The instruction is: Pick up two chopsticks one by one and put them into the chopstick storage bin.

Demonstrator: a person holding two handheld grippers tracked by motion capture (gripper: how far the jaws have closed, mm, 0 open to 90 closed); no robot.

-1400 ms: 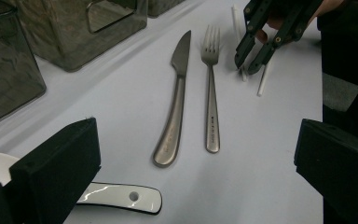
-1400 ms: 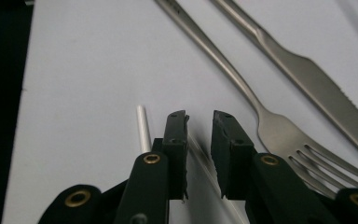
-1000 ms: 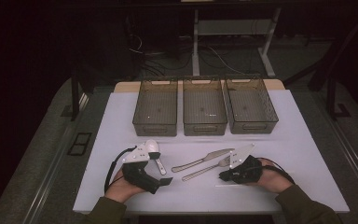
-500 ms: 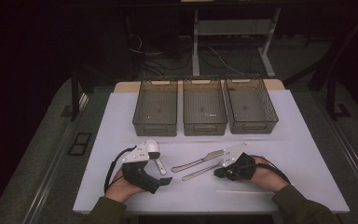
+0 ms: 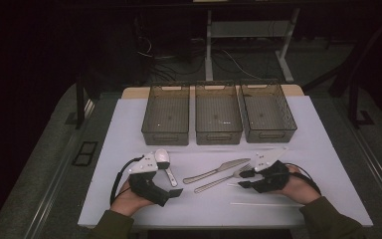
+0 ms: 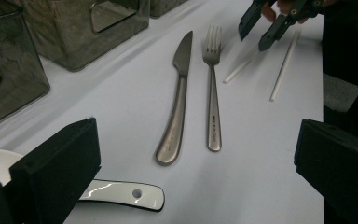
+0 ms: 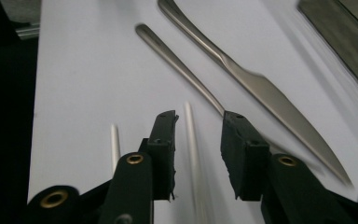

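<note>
A steel knife (image 5: 216, 170) and fork (image 5: 224, 180) lie side by side mid-table, with a white spoon (image 5: 168, 172) to their left. My left gripper (image 5: 168, 188) rests beside the spoon; in the left gripper view its jaws (image 6: 198, 135) stand wide open, and nothing lies between them but table, the fork's handle end (image 6: 213, 116) and the spoon's handle end (image 6: 121, 195). My right gripper (image 5: 243, 179) hovers by the fork's tines. Its jaws (image 7: 198, 126) have just been opening and straddle a white chopstick (image 7: 191, 135) on the table without pressing it. A second chopstick (image 5: 261, 203) lies nearer the front edge.
Three smoky see-through bins (image 5: 165, 137) (image 5: 218, 137) (image 5: 269, 134) stand in a row at the back of the white table. Dark floor and table legs lie beyond. Bare tabletop stretches along both sides and in front of the bins.
The right gripper has lifted slightly and its jaws have parted from shut to open over the chopstick. The left gripper and the cutlery have kept still.
</note>
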